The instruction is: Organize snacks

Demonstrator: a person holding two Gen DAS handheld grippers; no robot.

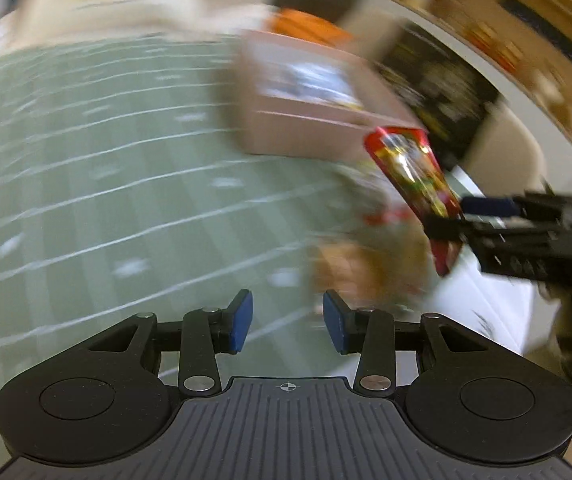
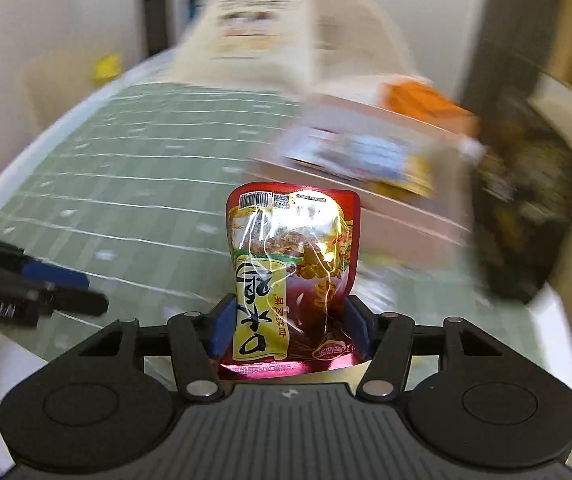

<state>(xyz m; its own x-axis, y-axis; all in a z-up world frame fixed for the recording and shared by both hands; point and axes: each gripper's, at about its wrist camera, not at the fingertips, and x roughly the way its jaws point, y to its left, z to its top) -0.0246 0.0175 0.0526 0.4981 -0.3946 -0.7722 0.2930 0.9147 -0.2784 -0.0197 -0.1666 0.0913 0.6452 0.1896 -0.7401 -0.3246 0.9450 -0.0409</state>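
Note:
A red and yellow snack packet (image 2: 292, 268) stands upright between the blue pads of my right gripper (image 2: 290, 328), which is shut on its lower part. In the left wrist view the same packet (image 1: 414, 176) hangs tilted at the right, gripped by the right gripper (image 1: 452, 216) coming in from the right edge. My left gripper (image 1: 288, 320) is open above the green mat with nothing between its pads. Its fingertips (image 2: 66, 284) show at the left edge of the right wrist view. A pink cardboard box (image 1: 306, 128) holding a blurred snack packet (image 2: 366, 156) lies beyond.
A green gridded mat (image 1: 106, 180) covers the white table (image 2: 2, 344). An orange packet (image 2: 422, 104) sits behind the pink box. A dark bag (image 2: 526, 208) lies at the right. A cream box (image 2: 254, 36) stands at the mat's far end. More blurred snacks (image 1: 366, 268) lie near the left gripper.

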